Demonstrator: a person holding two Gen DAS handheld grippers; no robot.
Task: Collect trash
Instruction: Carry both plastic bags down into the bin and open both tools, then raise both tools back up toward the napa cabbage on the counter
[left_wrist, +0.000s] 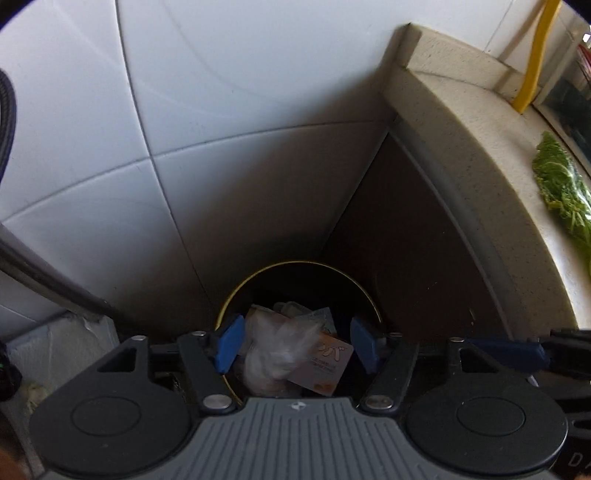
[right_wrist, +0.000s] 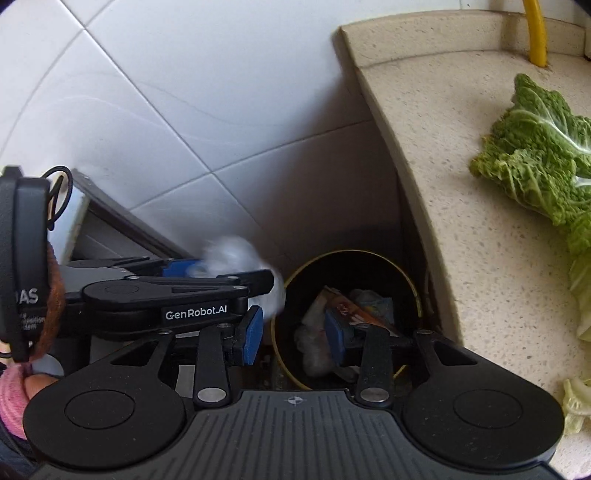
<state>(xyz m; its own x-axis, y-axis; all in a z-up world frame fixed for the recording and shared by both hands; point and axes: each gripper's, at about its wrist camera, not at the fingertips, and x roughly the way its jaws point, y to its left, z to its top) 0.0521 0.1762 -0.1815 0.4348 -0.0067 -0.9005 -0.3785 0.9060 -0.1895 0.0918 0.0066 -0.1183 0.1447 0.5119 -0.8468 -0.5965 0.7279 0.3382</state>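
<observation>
Left gripper hangs directly above a round black trash bin with a yellow rim, jaws spread wide, nothing between the blue pads; below the gap lies the bin's load: a crumpled clear plastic bag and an orange-and-white card packet. Seen from the right wrist, the left gripper reaches in from the left, and a blurred white wad sits at its tip, just left of the bin's rim (contact with the pads cannot be told). Right gripper also stands wide and empty, its right pad over the bin. Speckled beige countertop runs to the right of both tongs, green cabbage leaves on it; white wall tiles ahead
</observation>
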